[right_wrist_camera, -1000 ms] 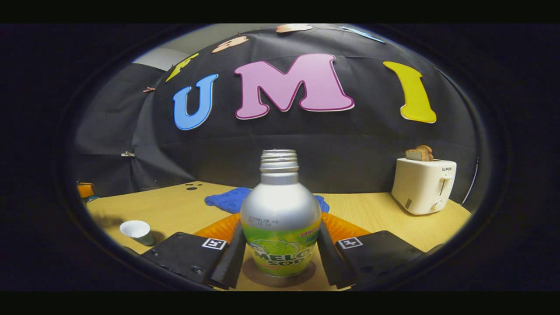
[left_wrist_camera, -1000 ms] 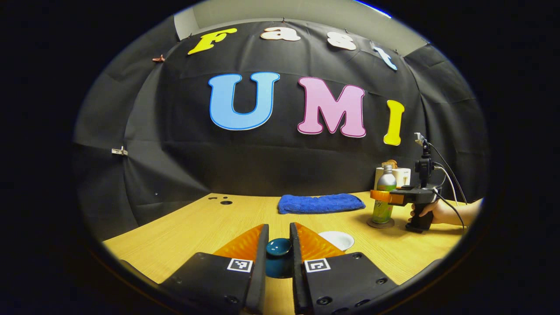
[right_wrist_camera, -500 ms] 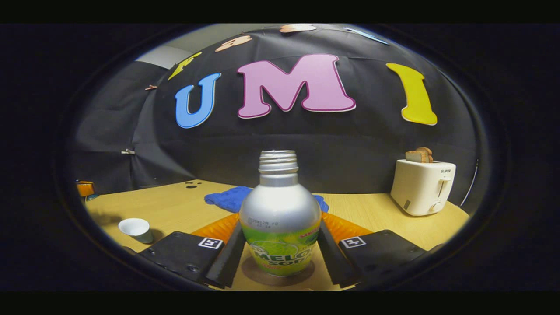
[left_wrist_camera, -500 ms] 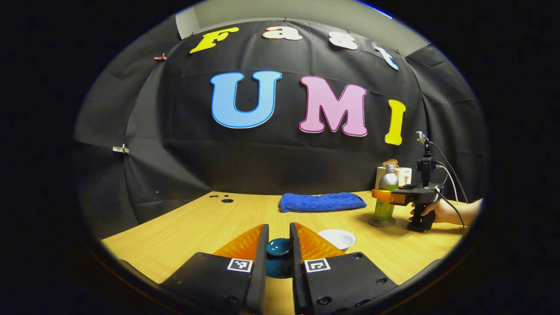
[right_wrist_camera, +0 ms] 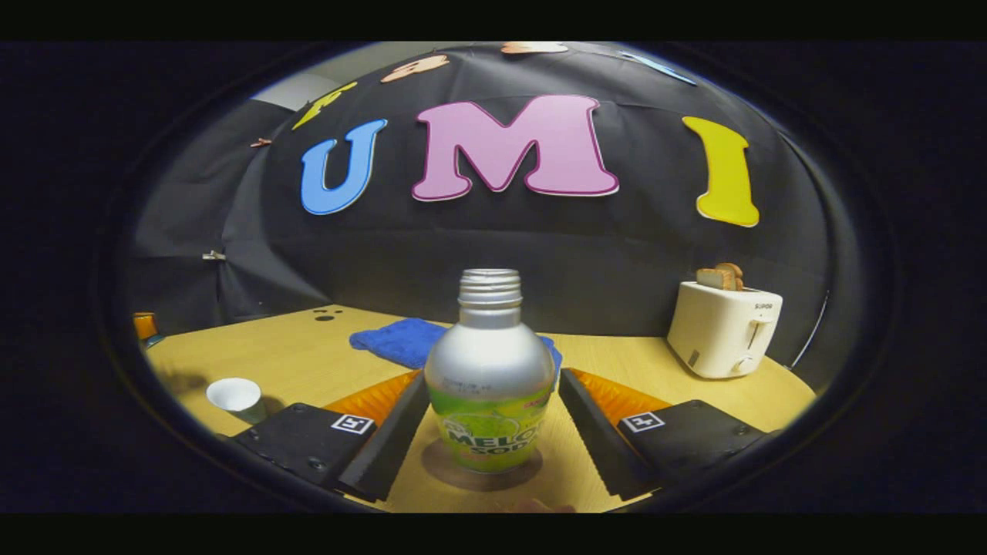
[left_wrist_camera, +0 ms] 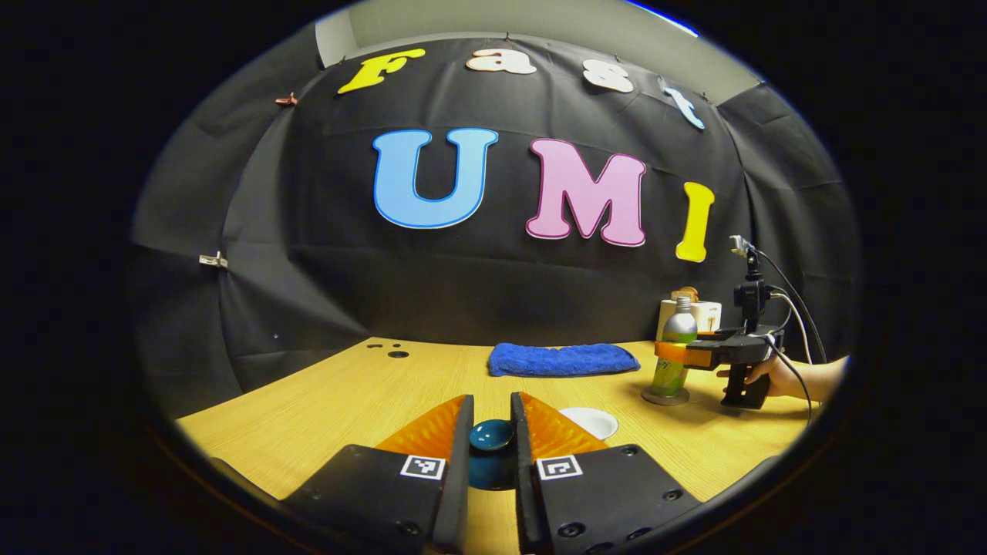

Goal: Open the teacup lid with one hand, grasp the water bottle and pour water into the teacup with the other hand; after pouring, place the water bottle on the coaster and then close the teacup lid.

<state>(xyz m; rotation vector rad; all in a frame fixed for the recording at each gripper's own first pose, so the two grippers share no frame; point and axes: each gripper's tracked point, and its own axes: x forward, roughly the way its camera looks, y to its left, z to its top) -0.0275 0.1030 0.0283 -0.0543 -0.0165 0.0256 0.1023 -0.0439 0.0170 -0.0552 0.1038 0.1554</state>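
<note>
Wooden tabletop [left_wrist_camera: 347, 401] against black cloth wall [left_wrist_camera: 478, 285]; same tabletop [right_wrist_camera: 308, 362] seen from right gripper view.

Left gripper view: left tongs [left_wrist_camera: 492, 439] at bottom centre, fingers narrowly spaced, clamped on dark teal teacup lid [left_wrist_camera: 491, 435], one finger pressing each side of knob. Lid held above tabletop level; lower part hidden between fingers. White teacup [left_wrist_camera: 591, 421] uncovered, just right of and beyond left tongs, standing on tabletop. Blue towel [left_wrist_camera: 563, 359] lying flat farther back, near wall. Water bottle [left_wrist_camera: 672, 356] upright on round dark coaster [left_wrist_camera: 665, 397] at far right. Right tongs [left_wrist_camera: 672, 353] at bottle mid-height, held by a hand [left_wrist_camera: 775, 375] gripping handle. White toaster [left_wrist_camera: 694, 312] behind bottle, partly hidden.

Right gripper view: right tongs [right_wrist_camera: 491, 405] spread, one finger each side of water bottle [right_wrist_camera: 490, 385], visible gap between each finger and bottle body. No contact apparent, so tongs released. Bottle upright, uncapped, silver upper half, green label below, centred on coaster [right_wrist_camera: 482, 476]. Blue towel [right_wrist_camera: 397, 341] behind bottle, partly hidden by it. Toaster [right_wrist_camera: 723, 327] at right rear with toast slices [right_wrist_camera: 719, 275] standing out of slots. Teacup [right_wrist_camera: 235, 395] at far left on tabletop, open, well apart from bottle. Bit of left tongs [right_wrist_camera: 145, 327] at left edge, too cropped to judge from here.
</note>
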